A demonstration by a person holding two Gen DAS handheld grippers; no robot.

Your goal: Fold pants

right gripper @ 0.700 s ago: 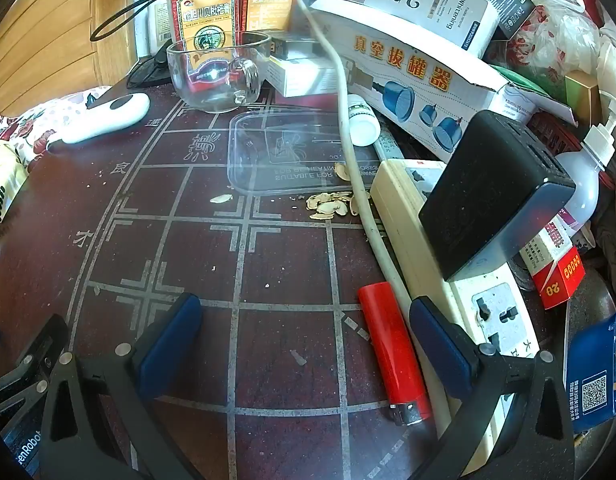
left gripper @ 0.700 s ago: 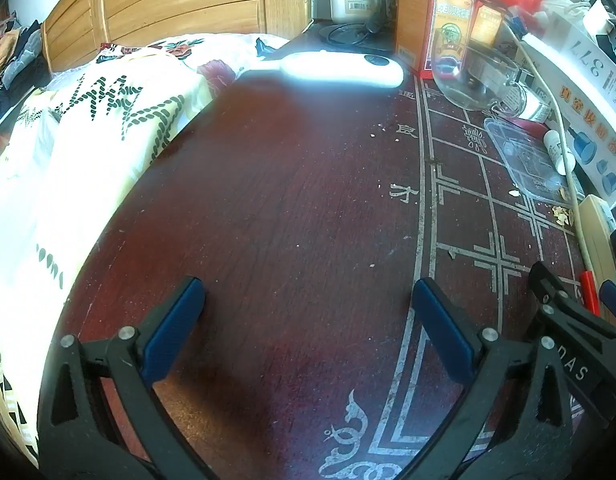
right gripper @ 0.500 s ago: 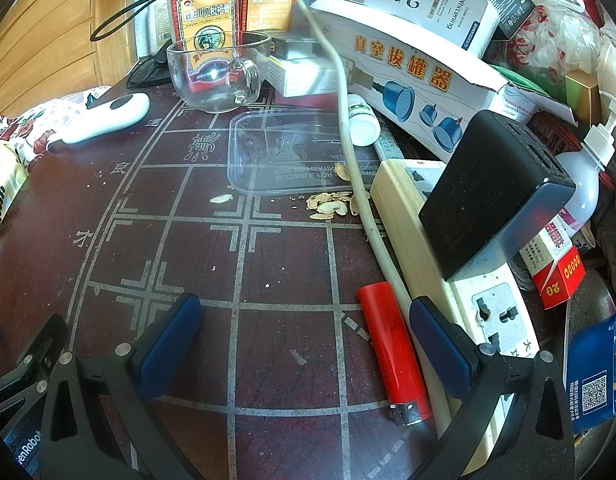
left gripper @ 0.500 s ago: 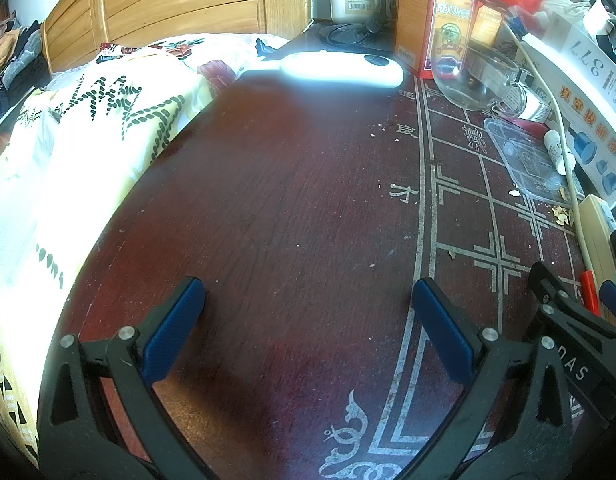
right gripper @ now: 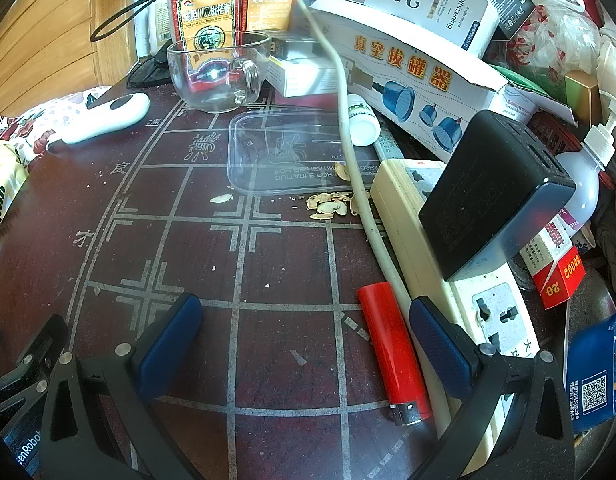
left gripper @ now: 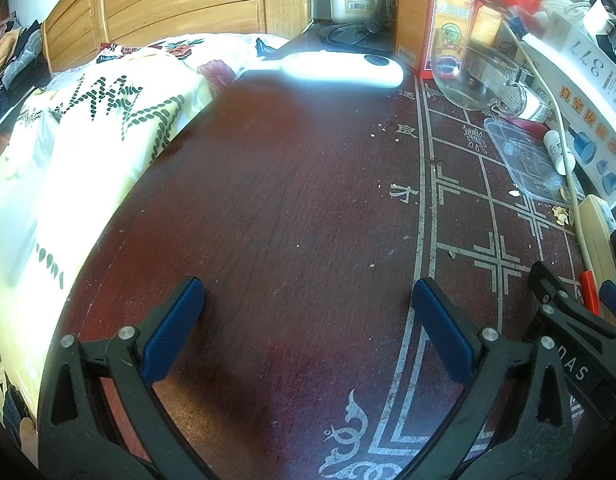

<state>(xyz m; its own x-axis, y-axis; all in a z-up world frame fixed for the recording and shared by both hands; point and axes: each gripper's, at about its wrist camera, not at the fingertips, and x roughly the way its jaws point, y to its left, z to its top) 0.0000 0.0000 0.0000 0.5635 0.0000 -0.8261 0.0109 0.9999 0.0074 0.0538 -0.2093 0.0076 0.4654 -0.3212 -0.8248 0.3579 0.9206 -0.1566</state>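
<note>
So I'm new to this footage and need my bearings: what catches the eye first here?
The dark red table, printed with a pale board-game grid, is bare across its left half. Its right side is crowded: a red lighter beside a white power strip, a glass cup and stacked boxes behind. No pants show; both the left gripper and right gripper hang open over the table.

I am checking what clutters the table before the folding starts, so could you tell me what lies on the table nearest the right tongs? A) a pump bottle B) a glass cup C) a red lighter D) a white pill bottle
C: the red lighter lies flat on the table between the open right tongs, while the glass cup and pill bottle sit farther back.
</note>
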